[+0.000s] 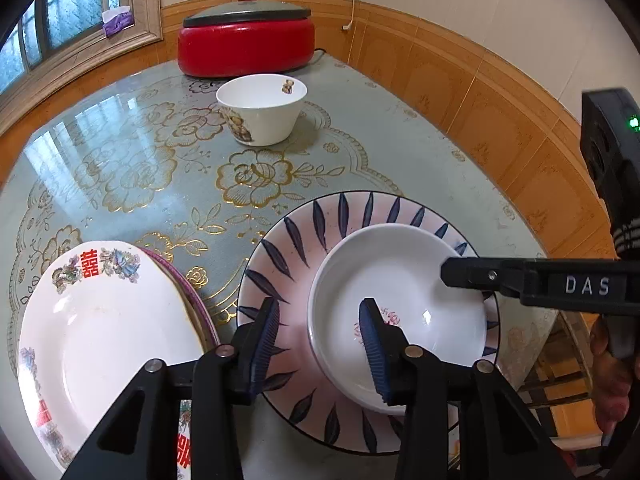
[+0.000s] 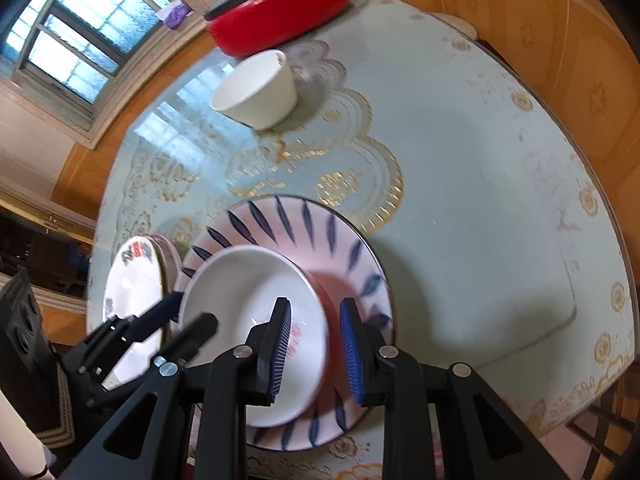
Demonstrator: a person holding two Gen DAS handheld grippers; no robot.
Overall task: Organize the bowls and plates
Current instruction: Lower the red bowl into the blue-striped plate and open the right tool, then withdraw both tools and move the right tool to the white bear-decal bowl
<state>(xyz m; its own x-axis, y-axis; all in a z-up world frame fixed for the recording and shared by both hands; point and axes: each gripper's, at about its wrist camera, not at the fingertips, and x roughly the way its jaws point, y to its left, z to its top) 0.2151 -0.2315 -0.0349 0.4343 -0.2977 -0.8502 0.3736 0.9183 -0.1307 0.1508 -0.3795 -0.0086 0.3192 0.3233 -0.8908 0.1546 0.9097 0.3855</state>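
Sitting inside the big pink plate with blue leaves (image 1: pixel 296 280) on the shiny blue flowery desk (image 1: pixel 400 152): a small white shallow dish (image 1: pixel 400 280). Left tongs (image 1: pixel 320 344) spread apart over its left rim, gripping nothing. Right tongs (image 2: pixel 316 348) loose too, astride the right rim. Best to pinch one rim softly, lift straight up, keep it level, and not bump the pink plate.
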